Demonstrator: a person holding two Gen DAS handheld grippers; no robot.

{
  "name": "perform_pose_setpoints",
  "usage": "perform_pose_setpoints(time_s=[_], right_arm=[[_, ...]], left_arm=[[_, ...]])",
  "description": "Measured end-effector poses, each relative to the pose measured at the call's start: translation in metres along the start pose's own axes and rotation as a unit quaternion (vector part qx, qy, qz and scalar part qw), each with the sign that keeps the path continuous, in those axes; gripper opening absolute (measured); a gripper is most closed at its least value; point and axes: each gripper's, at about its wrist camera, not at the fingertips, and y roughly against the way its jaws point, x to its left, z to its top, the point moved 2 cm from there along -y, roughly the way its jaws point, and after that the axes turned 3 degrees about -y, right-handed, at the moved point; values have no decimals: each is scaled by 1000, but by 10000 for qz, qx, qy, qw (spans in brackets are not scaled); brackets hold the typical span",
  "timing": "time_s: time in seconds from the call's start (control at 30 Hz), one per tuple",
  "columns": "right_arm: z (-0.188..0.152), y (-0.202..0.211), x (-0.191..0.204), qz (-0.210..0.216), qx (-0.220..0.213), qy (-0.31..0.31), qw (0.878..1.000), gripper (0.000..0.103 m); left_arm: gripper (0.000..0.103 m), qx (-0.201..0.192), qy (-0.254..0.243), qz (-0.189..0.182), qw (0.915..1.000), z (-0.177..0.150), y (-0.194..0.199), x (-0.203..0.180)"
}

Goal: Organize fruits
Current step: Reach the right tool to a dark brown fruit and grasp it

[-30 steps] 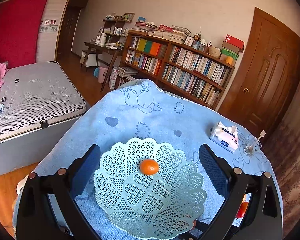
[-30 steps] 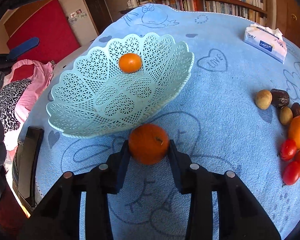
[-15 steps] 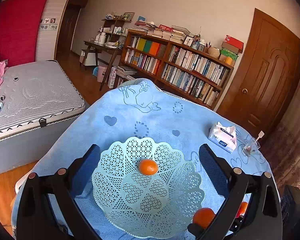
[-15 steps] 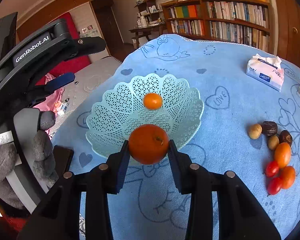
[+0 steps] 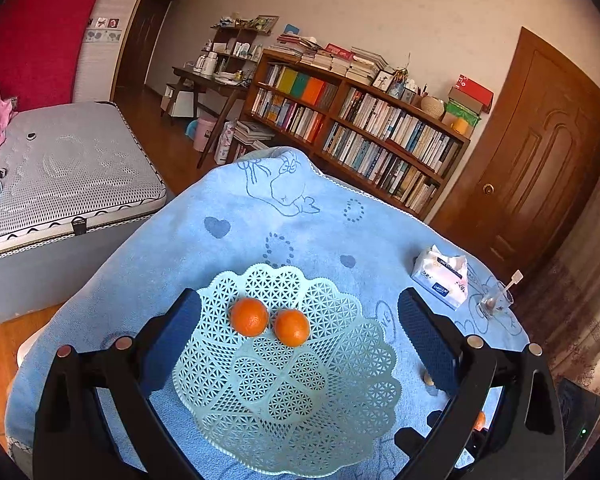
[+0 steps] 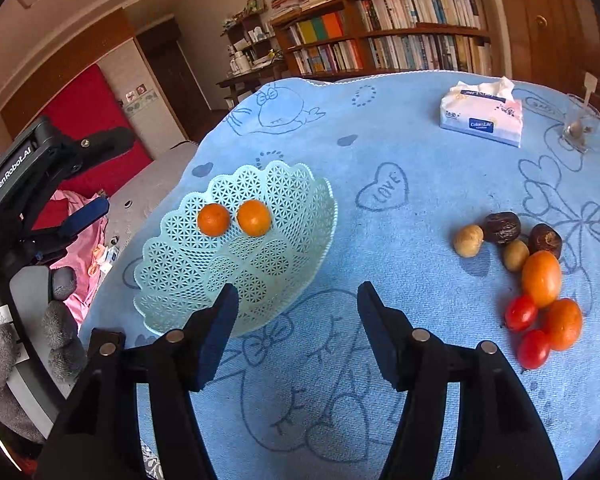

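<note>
Your second round orange tangerine now lies in the pale mint-green plastic lattice basket, side by side with the first round orange tangerine; in the right wrist view the two look just apart, in the left wrist view they look close to touching. Half a second ago that second fruit was clamped between your right fingers above the basket's near rim; now it is out of them. Both tangerines sit on the basket's far inner slope, glossy, evenly orange, about the same size. The basket is scalloped at the rim, with a flower pattern pierced through its floor, and it rests on the light blue cartoon-printed cloth that covers the table.

Your right gripper hangs with its jaws spread wide and nothing between them, near the basket's rim. Your left gripper is likewise spread wide, its blue-padded fingers standing on either side of the basket and gripping nothing.

To the right of the basket, well apart from it, the remaining fruit lies in a loose cluster on the cloth: two more orange fruits, two small red tomatoes, two wrinkled dark brown dates and two small tan round fruits. Farther back stand a white tissue pack and a small clear glass.
</note>
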Motion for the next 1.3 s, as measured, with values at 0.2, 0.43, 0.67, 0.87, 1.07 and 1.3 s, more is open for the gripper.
perform_pose_setpoints(time_s=[0.2,0.43,0.67,0.87,1.07,1.3], right_arm=[[8,12,-50,-351,-103,-674,9971,63],[18,28,-112,-711,-183,-1623,9840,65],[23,35,-152,-1020,-258,-2159,9707,65],[23,25,-171,-1029,-127,-2408,9650,65],[37,9,-183,-1194,-87,-2410,9631,65],[52,-17,-186,-1370,117,-2225,9652,54]], left_arm=[[100,66,-77,-47,9999,-4,-3,-8],[100,108,-140,-72,9998,-8,-5,-12],[100,191,-242,-123,9994,-13,-8,-17],[100,251,-337,-151,9990,-18,-11,-24],[100,377,-485,-196,9979,-25,-18,-33],[100,468,-626,-216,9967,-31,-24,-40]])
